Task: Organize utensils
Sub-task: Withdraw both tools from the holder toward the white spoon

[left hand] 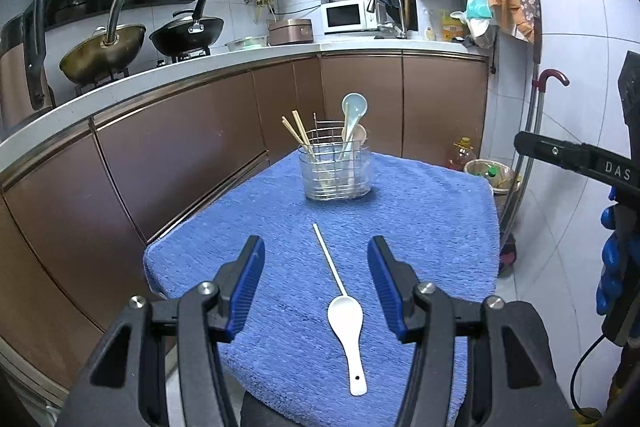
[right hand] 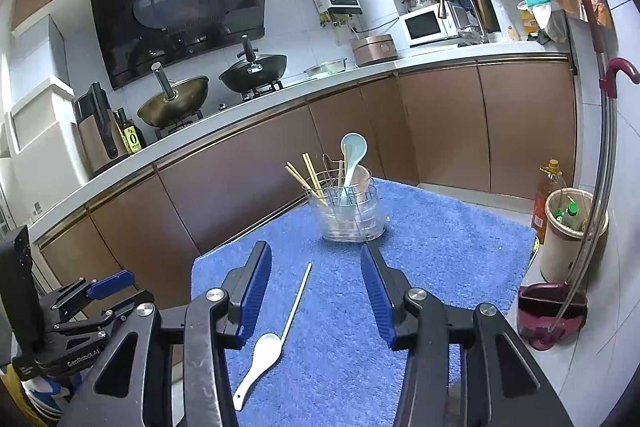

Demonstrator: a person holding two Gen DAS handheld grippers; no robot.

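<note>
left wrist: clear holder [left hand: 338,173] holds chopsticks [left hand: 297,131], pale spoons [left hand: 352,119].

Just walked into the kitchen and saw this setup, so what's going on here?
A person is tidying utensils with two grippers. The left hand-held gripper and right hand-held gripper are both open and empty above the blue towel. A white spoon and a thin white stick lie loose on it. The clear utensil holder already has chopsticks and spoons in it.

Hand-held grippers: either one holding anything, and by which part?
Nothing held. Left hand-held gripper and right hand-held gripper are both open and empty; the white spoon and white stick lie loose on the blue towel.
</note>
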